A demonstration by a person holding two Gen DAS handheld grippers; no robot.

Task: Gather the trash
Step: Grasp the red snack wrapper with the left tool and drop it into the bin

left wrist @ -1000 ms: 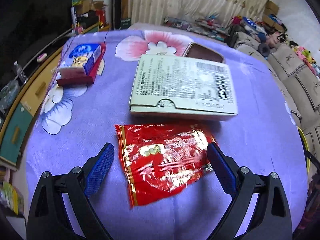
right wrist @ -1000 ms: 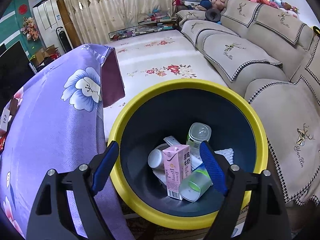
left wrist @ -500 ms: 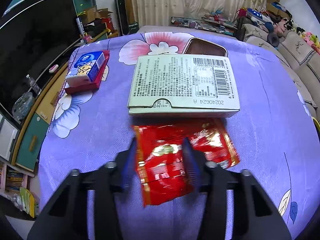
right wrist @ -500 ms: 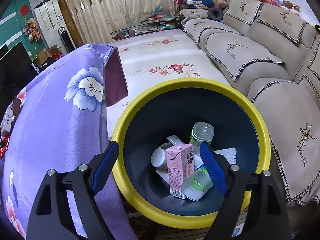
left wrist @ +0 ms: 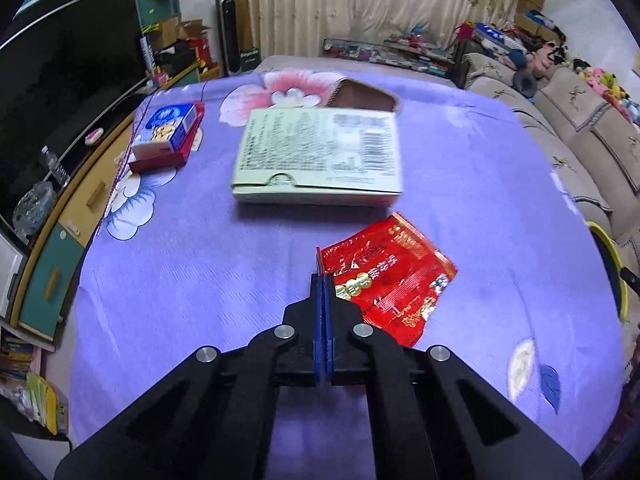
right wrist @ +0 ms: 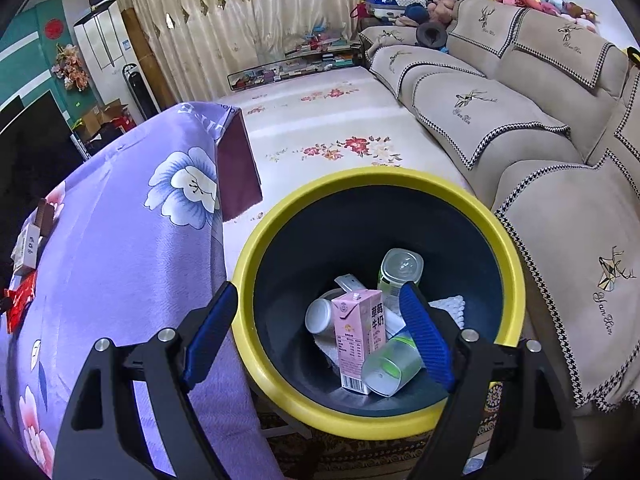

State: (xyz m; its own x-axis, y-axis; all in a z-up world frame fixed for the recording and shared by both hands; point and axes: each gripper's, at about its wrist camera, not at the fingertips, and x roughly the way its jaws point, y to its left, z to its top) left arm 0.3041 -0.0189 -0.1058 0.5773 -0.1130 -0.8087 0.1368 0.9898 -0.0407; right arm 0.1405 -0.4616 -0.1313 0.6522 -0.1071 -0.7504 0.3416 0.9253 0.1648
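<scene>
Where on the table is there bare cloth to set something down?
Bare cloth lies left of the red wrapper, below the flat carton, and right of both toward the sofa. The far left is crowded: the blue box sits on a red one.

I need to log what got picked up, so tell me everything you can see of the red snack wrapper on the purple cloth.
The shiny red foil snack wrapper is flat, crinkled and looks empty, printed with gold and white lettering and gold edge bands. It is tilted, one corner pointing at the pale cardboard box but apart from it. Its left edge is pinched in the shut blue pads of the left gripper; whether the rest touches the purple flowered cloth is unclear.
</scene>
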